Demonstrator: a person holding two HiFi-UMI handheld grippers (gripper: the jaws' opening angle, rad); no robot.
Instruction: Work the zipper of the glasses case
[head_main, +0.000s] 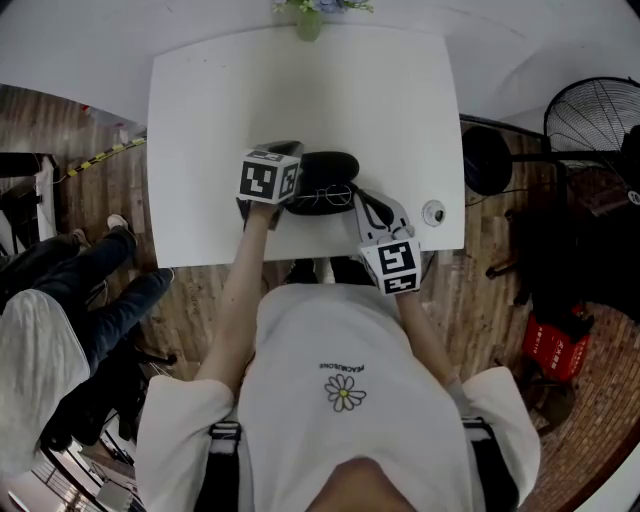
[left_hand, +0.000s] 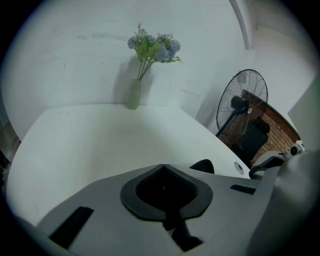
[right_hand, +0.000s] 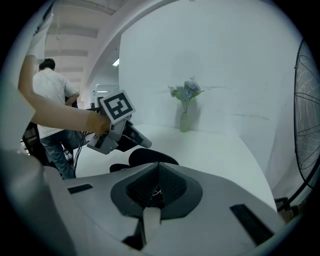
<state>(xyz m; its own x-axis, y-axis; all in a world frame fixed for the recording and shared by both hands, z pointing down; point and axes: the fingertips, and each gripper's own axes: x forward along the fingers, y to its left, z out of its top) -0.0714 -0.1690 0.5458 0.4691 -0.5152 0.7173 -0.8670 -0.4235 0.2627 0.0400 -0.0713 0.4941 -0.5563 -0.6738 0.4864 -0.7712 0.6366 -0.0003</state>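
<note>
Dim, cool, even light, soft shadows; fisheye bending and dark vignetted edges.

On the table (head_main: 200, 150), the glasses case (head_main: 330, 165) lies mid-frame, with the glasses (head_main: 322, 197) just below it. The left gripper (head_main: 285, 150) is at its left and the right gripper (head_main: 362, 197) at its lower right. The vase (head_main: 308, 22) stands top centre.
</note>
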